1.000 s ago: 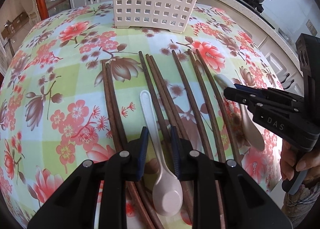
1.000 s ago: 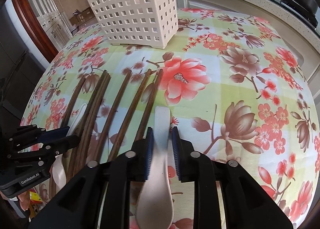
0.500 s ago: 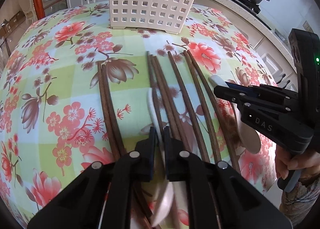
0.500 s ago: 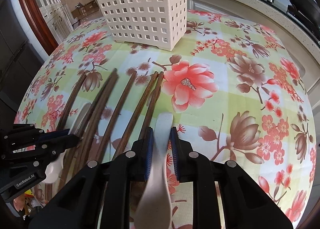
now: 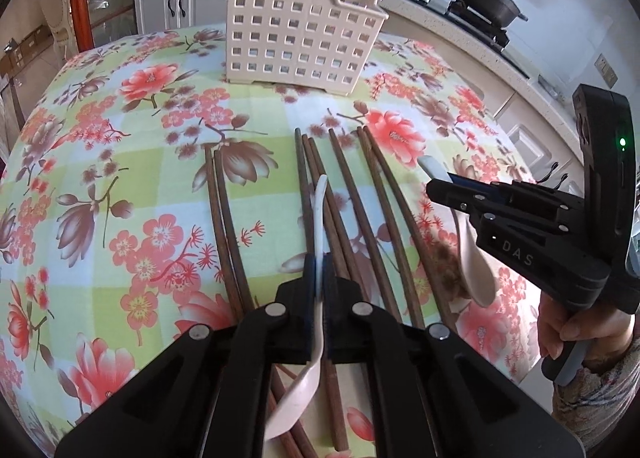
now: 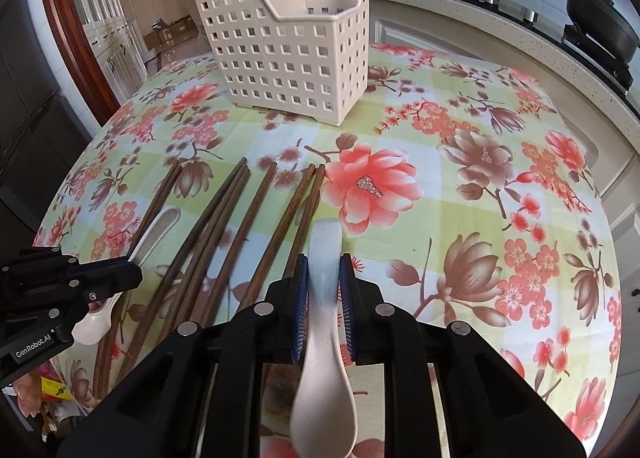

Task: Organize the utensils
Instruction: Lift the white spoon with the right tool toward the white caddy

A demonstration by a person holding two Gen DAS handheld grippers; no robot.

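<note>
Left hand-held gripper (image 5: 319,278) clamps one spoon (image 5: 318,218) by its handle, right hand-held gripper (image 6: 324,290) another spoon (image 6: 326,298). Likely light, stiff, slippery; mid-handle hold suits

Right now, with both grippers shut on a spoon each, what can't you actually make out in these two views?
- Inside of the utensil basket: both views show only its holed walls, and a divider hides the far part.
- Near ends of the chopsticks: both views, covered by the grippers' bodies.
- Bowl of the left gripper's spoon: left view, blurred and turned edge-on.
- Person: only a hand and sleeve, at the left view's rim.
</note>
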